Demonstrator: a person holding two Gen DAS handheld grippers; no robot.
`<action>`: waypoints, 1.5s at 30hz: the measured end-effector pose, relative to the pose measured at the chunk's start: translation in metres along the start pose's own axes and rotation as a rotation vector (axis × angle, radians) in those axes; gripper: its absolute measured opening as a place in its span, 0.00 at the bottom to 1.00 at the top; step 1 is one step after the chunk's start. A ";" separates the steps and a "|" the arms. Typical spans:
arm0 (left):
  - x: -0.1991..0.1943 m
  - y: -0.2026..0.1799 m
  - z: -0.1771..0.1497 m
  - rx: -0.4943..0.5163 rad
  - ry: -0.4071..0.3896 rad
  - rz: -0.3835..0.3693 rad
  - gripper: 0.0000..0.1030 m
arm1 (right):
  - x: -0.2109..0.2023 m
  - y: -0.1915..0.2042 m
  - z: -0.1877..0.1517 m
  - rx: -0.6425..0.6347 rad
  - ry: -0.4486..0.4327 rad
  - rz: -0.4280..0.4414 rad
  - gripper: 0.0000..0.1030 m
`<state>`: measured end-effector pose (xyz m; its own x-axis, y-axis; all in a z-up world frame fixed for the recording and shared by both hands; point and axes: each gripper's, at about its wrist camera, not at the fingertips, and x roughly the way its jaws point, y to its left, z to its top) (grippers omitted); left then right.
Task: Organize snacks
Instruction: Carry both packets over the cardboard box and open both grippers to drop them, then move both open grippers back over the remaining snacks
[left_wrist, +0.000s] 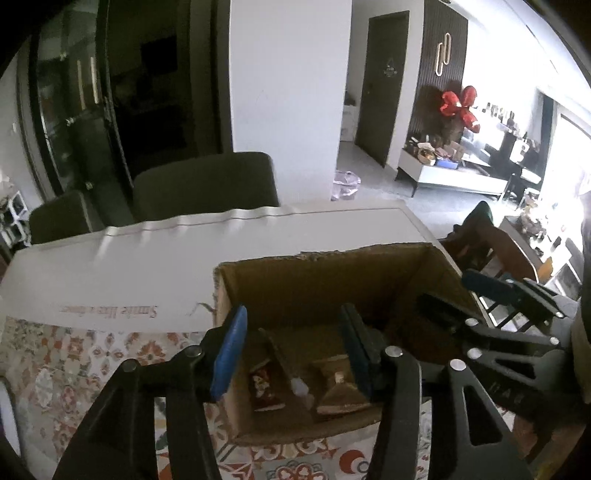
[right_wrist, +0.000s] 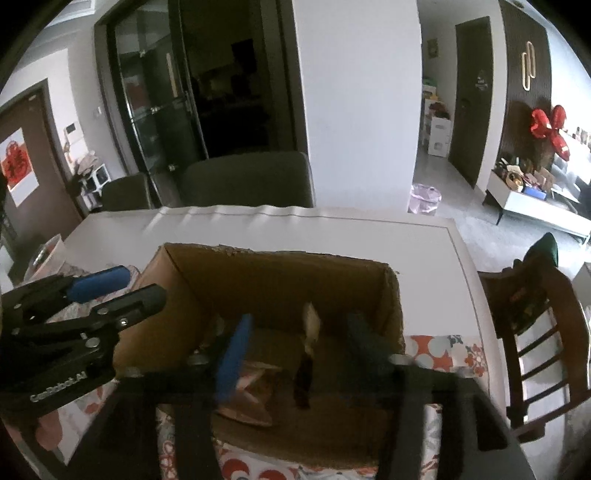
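Observation:
An open cardboard box (left_wrist: 325, 269) stands on the table and shows in the right wrist view too (right_wrist: 280, 266). Snack packets lie on its floor: a red packet (left_wrist: 264, 387), a brown packet (left_wrist: 338, 391) and a thin dark packet (right_wrist: 304, 373) falling or standing on end. My left gripper (left_wrist: 295, 350) is open and empty above the box's near edge. My right gripper (right_wrist: 299, 354) is open over the box, with the thin packet between its blue fingers (right_wrist: 232, 354) but not held.
The white table (left_wrist: 147, 266) carries a patterned cloth (left_wrist: 74, 362) under the box. Dark chairs (left_wrist: 207, 184) stand behind the table and a wooden chair (right_wrist: 535, 325) to its right. A bowl (right_wrist: 48, 254) sits at the left edge.

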<state>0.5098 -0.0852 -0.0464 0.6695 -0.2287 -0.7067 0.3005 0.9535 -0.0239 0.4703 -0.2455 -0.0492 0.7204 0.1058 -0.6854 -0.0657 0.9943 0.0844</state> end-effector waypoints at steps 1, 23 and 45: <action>-0.004 0.001 -0.001 0.001 -0.006 0.007 0.55 | -0.003 0.000 0.000 0.002 -0.005 -0.007 0.61; -0.125 -0.010 -0.087 0.036 0.012 -0.011 0.64 | -0.124 0.030 -0.063 0.007 -0.077 -0.051 0.82; -0.135 -0.032 -0.217 0.050 0.225 -0.023 0.64 | -0.141 0.029 -0.182 0.011 0.126 -0.119 0.82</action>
<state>0.2627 -0.0421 -0.1033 0.4958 -0.1952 -0.8462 0.3509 0.9364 -0.0104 0.2417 -0.2285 -0.0815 0.6301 -0.0110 -0.7764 0.0232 0.9997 0.0047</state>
